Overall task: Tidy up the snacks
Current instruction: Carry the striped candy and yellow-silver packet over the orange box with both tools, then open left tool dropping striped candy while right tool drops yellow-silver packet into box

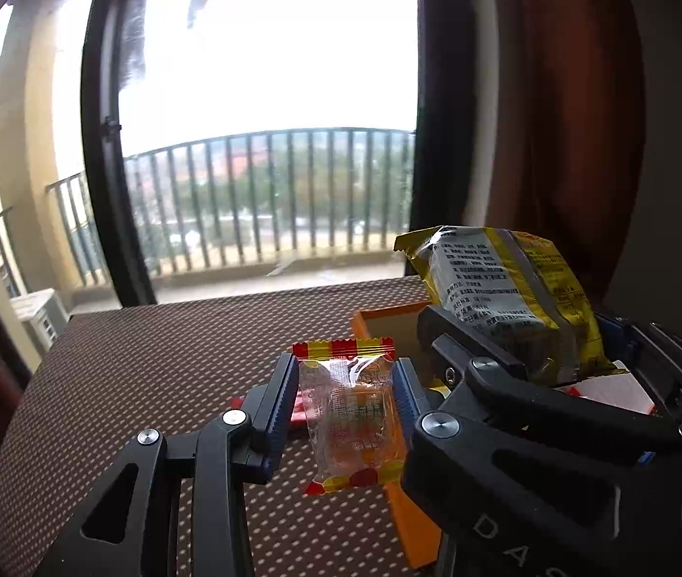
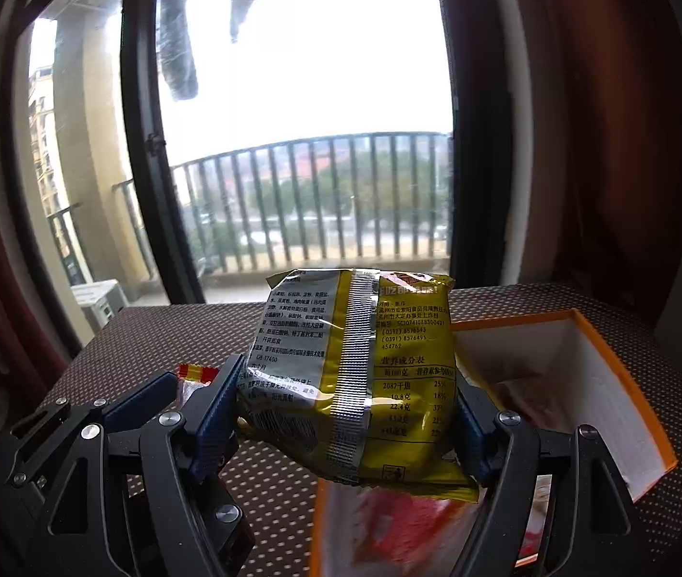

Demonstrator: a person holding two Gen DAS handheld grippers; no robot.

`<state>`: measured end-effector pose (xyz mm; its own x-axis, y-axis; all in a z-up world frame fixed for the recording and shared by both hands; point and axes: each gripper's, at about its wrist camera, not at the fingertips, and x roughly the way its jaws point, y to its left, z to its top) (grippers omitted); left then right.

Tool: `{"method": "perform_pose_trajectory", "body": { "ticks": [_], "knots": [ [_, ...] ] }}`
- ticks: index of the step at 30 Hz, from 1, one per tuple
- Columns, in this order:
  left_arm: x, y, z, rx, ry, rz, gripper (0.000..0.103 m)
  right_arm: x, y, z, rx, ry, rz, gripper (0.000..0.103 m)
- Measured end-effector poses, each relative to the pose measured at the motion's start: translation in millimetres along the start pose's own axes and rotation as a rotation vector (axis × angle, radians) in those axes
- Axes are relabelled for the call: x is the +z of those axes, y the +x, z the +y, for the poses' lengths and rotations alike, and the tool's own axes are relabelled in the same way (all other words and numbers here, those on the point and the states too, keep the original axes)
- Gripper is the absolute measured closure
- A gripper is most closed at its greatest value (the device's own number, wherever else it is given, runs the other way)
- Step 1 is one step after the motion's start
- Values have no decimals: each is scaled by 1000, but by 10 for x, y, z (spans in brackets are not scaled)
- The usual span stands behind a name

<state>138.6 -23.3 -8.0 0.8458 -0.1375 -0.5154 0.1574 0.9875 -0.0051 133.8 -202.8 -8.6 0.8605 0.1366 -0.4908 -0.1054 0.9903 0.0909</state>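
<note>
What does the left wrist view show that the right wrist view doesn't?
Only the left wrist view shows the left gripper shut on the clear candy packet, whole, red-and-yellow ends included. Only the right wrist view shows the white inside of the orange box and the red packaging below the right gripper. Both show the yellow snack bag held in the right gripper, the orange box, the dotted brown tabletop and the balcony railing.
</note>
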Motion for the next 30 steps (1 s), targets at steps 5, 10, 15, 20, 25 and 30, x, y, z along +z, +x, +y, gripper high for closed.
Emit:
{"method": "perform_pose_trajectory", "body": {
  "ticks": [5, 10, 15, 20, 25, 30],
  "knots": [
    [84, 167, -161, -42, 37, 8, 62, 16, 42, -211, -36, 28, -4, 25],
    [192, 364, -311, -84, 71, 22, 62, 44, 105, -431, -73, 59, 0, 25],
    [284, 644, -396, -121, 117, 52, 62, 69, 185, -657, -111, 90, 12, 25],
    [305, 906, -500, -135, 180, 80, 62, 44, 304, -892, -149, 143, 34, 25],
    [272, 1161, -707, -179, 222, 153, 62, -18, 436, -1087, -192, 187, 68, 25],
    [241, 1399, -808, -214, 242, 242, 62, -77, 558, -1237, -212, 232, 115, 25]
  ]
}}
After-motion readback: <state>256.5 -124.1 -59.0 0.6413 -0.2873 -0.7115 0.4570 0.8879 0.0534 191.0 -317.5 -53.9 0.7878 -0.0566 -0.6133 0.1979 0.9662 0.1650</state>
